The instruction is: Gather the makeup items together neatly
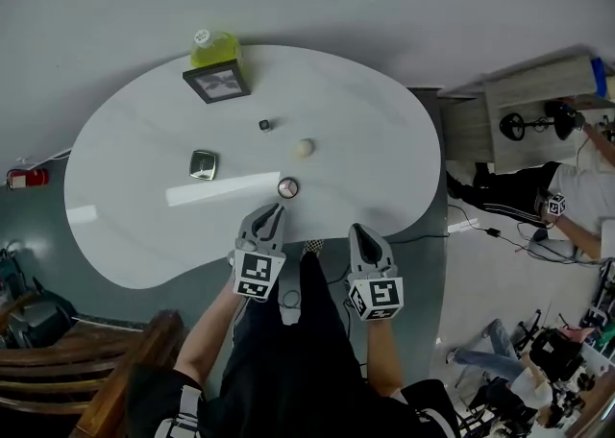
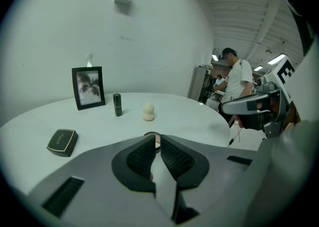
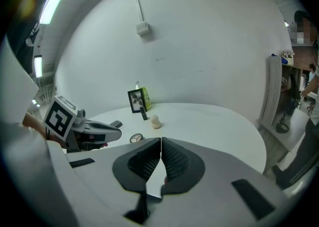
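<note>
Head view shows the round compact (image 1: 287, 187) just ahead of clenched left claw (image 1: 275, 208).

On the white curved table (image 1: 365, 129) we locate: black picture frame (image 1: 217, 82) at the far edge, yellow-green bottle (image 1: 213, 45) behind it; black lipstick tube (image 1: 264, 125) left of cream sponge (image 1: 305, 148); dark square compact (image 1: 203, 164) farther left; round compact (image 1: 287, 187) nearest us.

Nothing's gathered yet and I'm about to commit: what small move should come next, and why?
Probably open the left gripper's jaws first. It and the right gripper are both shut and empty. The round compact lies just ahead of the left one, well apart from the square compact, the makeup sponge and the lipstick.
</note>
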Demonstrator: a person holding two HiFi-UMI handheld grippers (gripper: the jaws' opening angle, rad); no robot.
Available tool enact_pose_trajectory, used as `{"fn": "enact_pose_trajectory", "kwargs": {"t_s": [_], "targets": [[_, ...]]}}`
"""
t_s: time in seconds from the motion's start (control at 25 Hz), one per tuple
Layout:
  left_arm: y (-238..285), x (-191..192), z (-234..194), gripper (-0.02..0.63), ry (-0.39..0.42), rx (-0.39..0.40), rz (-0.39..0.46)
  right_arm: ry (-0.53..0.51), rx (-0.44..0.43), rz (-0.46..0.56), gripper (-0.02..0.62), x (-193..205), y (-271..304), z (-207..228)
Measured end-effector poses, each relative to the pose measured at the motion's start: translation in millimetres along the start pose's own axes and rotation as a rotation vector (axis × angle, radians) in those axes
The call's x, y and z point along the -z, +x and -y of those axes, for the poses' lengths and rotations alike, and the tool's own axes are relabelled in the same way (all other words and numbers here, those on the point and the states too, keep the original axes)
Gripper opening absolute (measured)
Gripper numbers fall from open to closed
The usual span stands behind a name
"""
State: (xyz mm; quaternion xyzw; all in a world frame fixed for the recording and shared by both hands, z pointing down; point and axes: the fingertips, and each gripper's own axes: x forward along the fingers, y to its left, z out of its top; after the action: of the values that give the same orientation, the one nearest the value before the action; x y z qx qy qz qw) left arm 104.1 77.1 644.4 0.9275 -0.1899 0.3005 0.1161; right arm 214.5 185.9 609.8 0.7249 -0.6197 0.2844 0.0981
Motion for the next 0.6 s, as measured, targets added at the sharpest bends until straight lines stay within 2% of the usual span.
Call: {"fn": "enact_pose_trajectory", "kwargs": {"t_s": [0.08,0.16,0.28,0.6], "targets": [[9.5,3.1,-4.0,0.027,-0.006,-0.005,-0.026,0.005,0.005,-0.001,0.029,-0.8,1.6,4.1],[19.0,6.1,-3.9,0.170,-0.018,0.017,-0.057,0.009,0.009,-0.001,0.029,-2.1,2.9,8.8],[31.1,10.2,-4.3,0.224,-0.028,0.018,-0.098,0.015,0.017,-0.001,0.029,-3.5,3.2,16.0],[51.0,19.9,-3.1,0.238,-0.018,0.016,-0.181,0.016,0.031,-0.006,0.029,-5.5,7.8,26.0]]}}
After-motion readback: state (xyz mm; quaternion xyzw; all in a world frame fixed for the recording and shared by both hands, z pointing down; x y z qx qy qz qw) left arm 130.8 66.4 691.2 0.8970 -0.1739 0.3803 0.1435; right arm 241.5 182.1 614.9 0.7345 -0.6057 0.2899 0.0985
